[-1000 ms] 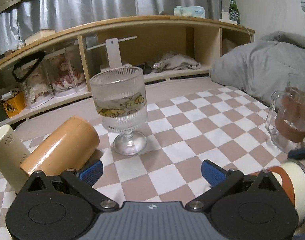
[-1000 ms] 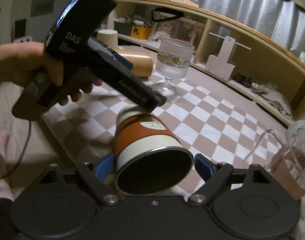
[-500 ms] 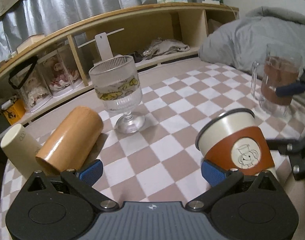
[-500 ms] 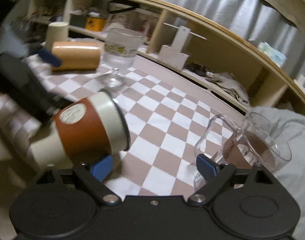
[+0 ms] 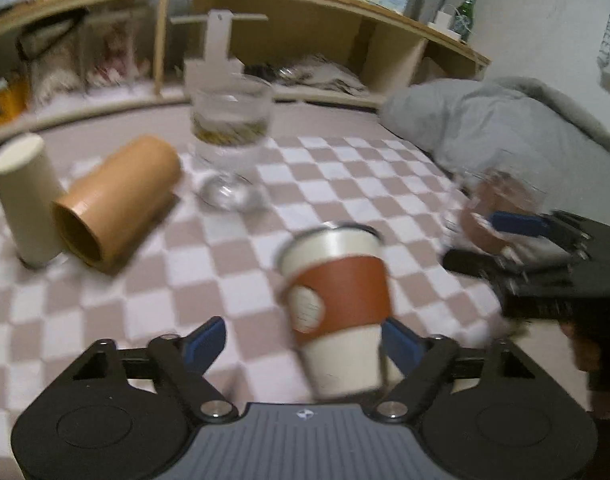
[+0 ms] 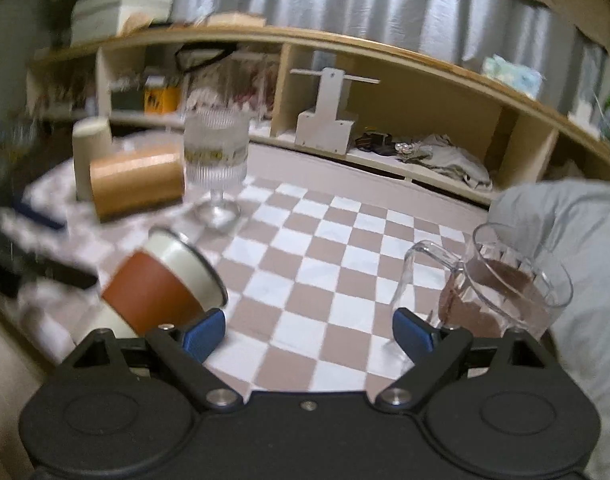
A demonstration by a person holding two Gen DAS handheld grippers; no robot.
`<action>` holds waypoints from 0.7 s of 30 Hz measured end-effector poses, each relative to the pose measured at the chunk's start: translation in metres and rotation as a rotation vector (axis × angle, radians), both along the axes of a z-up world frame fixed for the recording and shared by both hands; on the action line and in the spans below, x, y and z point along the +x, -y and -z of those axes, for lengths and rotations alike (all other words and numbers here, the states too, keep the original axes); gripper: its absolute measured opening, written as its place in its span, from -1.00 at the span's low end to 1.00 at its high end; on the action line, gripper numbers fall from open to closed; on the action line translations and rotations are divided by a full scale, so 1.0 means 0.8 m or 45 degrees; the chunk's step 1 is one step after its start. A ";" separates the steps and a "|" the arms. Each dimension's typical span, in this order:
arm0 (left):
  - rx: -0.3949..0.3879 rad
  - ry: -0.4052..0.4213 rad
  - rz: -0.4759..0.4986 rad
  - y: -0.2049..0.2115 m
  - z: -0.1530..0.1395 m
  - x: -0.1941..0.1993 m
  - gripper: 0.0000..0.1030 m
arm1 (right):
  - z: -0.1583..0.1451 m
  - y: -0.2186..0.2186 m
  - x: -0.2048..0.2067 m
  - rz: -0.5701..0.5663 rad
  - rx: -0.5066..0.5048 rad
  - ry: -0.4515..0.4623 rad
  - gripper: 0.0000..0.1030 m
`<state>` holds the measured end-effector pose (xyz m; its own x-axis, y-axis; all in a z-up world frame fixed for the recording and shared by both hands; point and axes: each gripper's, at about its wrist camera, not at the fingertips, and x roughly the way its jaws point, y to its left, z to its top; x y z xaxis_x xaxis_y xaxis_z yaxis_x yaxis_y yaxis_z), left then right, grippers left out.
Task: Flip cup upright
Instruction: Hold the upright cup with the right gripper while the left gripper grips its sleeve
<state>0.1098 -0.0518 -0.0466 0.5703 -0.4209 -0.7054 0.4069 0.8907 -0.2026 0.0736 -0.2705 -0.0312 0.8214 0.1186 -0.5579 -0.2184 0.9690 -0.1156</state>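
Cup [image 5: 337, 300] nearest on the checkered cloth [image 5: 233, 280]; goblet [image 5: 231, 140] behind; pitcher [image 6: 505, 280] apparently far right

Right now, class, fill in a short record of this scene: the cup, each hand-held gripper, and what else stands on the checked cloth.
cup: cream cup with brown sleeve, mouth up, appears tilted; motion blur
left hand-held gripper: open, cup between its fingers, contact unclear
right hand-held gripper: open, holds nothing, cup off to its left
orange tumbler: lying on its side
stemmed glass: upright
cream tumbler: standing
glass mug: upright, brown contents
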 end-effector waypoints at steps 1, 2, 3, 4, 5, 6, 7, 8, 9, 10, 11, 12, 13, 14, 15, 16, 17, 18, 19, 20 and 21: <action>-0.018 -0.020 0.013 0.003 0.002 -0.001 0.51 | -0.003 0.002 0.001 0.013 0.046 -0.005 0.77; -0.029 -0.035 0.022 0.006 0.005 -0.002 0.48 | -0.006 0.004 0.002 0.026 0.093 -0.012 0.77; -0.042 -0.056 0.028 0.009 0.008 -0.001 0.39 | -0.008 0.006 0.004 0.041 0.150 -0.026 0.77; -0.055 -0.085 0.031 0.012 0.011 0.000 0.28 | -0.009 0.007 0.006 0.052 0.202 -0.043 0.77; -0.063 -0.107 0.033 0.014 0.016 -0.001 0.23 | -0.010 0.009 0.010 0.060 0.265 -0.068 0.77; -0.070 -0.134 0.036 0.016 0.021 0.000 0.16 | -0.008 0.009 0.013 0.064 0.317 -0.093 0.77; -0.085 -0.152 0.041 0.017 0.025 0.000 0.14 | -0.007 0.009 0.017 0.065 0.358 -0.121 0.77; -0.098 -0.165 0.045 0.017 0.027 0.000 0.12 | -0.004 0.008 0.021 0.071 0.398 -0.150 0.77; -0.102 -0.170 0.047 0.018 0.028 0.000 0.10 | -0.001 0.007 0.026 0.077 0.433 -0.177 0.77; -0.097 -0.167 0.051 0.018 0.026 -0.002 0.10 | 0.002 0.006 0.033 0.081 0.482 -0.218 0.77; -0.091 -0.163 0.054 0.019 0.025 -0.003 0.10 | 0.006 0.005 0.040 0.082 0.530 -0.260 0.77; -0.086 -0.157 0.059 0.019 0.025 -0.004 0.10 | 0.011 0.004 0.049 0.082 0.595 -0.317 0.77; -0.081 -0.152 0.064 0.020 0.025 -0.005 0.10 | 0.015 0.005 0.058 0.081 0.653 -0.361 0.78; -0.078 -0.148 0.068 0.019 0.025 -0.006 0.10 | 0.020 0.005 0.068 0.077 0.721 -0.414 0.78; -0.076 -0.145 0.072 0.020 0.025 -0.006 0.10 | 0.026 0.003 0.077 0.075 0.773 -0.459 0.78; -0.073 -0.142 0.075 0.020 0.025 -0.006 0.10 | 0.032 0.001 0.085 0.076 0.817 -0.498 0.78; -0.072 -0.139 0.077 0.020 0.025 -0.006 0.10 | 0.039 -0.001 0.094 0.078 0.856 -0.543 0.78; -0.073 -0.139 0.079 0.020 0.024 -0.006 0.10 | 0.045 -0.004 0.102 0.080 0.877 -0.582 0.78; -0.070 -0.135 0.083 0.020 0.024 -0.006 0.10 | 0.052 -0.006 0.108 0.081 0.892 -0.615 0.78; -0.063 -0.127 0.090 0.021 0.024 -0.007 0.10 | 0.059 -0.008 0.114 0.083 0.922 -0.646 0.79; -0.055 -0.115 0.097 0.022 0.023 -0.008 0.10 | 0.066 -0.008 0.119 0.087 0.956 -0.672 0.78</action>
<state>0.1031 -0.0692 -0.0651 0.4705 -0.4917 -0.7327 0.4517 0.8475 -0.2788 0.1685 -0.2637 -0.0838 0.5008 0.5618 -0.6585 -0.0032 0.7619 0.6477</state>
